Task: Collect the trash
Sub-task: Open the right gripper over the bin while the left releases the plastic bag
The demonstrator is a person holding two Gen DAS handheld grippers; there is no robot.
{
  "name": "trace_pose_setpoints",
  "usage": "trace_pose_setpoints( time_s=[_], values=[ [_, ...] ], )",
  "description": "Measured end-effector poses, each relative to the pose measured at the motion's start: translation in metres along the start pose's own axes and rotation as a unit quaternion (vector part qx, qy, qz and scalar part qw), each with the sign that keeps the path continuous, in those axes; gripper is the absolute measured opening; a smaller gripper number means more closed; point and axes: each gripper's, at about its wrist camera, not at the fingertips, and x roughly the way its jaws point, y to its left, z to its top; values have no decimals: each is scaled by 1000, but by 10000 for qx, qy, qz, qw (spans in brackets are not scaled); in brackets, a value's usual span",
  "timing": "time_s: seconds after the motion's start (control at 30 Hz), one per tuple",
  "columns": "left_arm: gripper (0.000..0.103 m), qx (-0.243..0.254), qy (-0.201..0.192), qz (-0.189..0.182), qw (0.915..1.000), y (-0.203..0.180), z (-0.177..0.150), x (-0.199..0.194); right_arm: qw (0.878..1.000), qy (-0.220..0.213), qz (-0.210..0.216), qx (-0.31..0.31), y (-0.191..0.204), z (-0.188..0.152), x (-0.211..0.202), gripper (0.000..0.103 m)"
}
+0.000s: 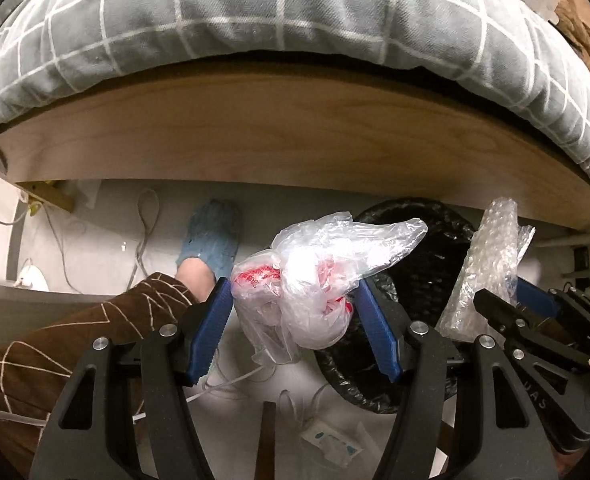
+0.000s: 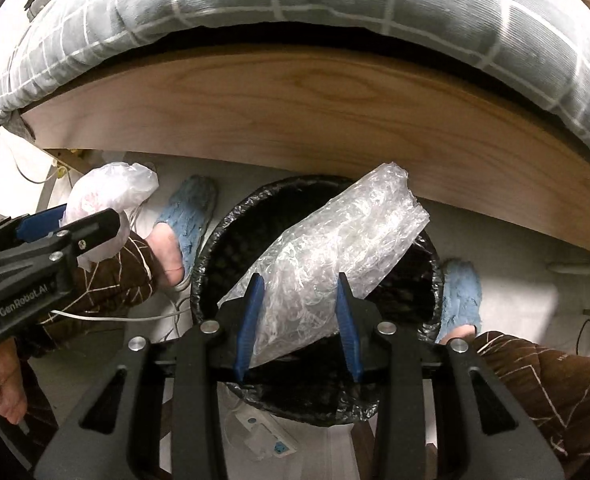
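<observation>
My left gripper is shut on a crumpled clear plastic bag with red print, held just left of the bin's rim. The black-lined waste bin stands on the floor below the bed edge. My right gripper is shut on a roll of bubble wrap, which hangs over the bin's open mouth. In the right wrist view the left gripper and its bag show at the left. In the left wrist view the right gripper and the bubble wrap show at the right.
A bed with a grey checked quilt and a wooden side board overhangs the bin. A person's feet in blue slippers stand on either side of it. White cables and a small white packet lie on the floor.
</observation>
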Motion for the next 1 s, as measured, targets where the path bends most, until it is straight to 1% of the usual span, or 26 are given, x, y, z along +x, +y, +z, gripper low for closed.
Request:
trace_pose_setpoints(
  time_s=[0.1,0.23,0.27,0.33,0.37,0.43,0.53,0.6,0.77,1.0],
  values=[
    [62,-3,17,17,10000,-1,-3,0,10000,-38,-74,-18,2,0,-2,43],
    [62,11,48,32,10000,-2,-1,3,9997,-155,-166,11,-2,2,-7,63],
    [62,21,48,26,10000,-3,-1,4,9996,-197,-220,14,-5,2,-10,66],
    [62,99,35,15,9999,-7,-1,5,9990,-286,-345,40,-10,2,-13,78],
    [62,148,29,4,9999,-12,-1,5,9986,-347,-398,64,-13,1,-16,80],
    [62,212,27,-15,9998,-18,-1,5,9975,-467,-509,144,-23,1,-23,88],
    [62,329,14,-12,9995,-30,0,3,9957,-624,-615,287,-38,1,-32,94],
    [62,383,5,-33,9993,-38,2,3,9945,-697,-705,330,-47,1,-37,95],
    [62,570,-41,-108,9983,-61,4,-2,9908,-804,-1001,422,-69,-5,-46,95],
    [62,804,21,-171,9966,-91,2,3,9881,-866,-1101,641,-94,-16,-56,95]
  ],
)
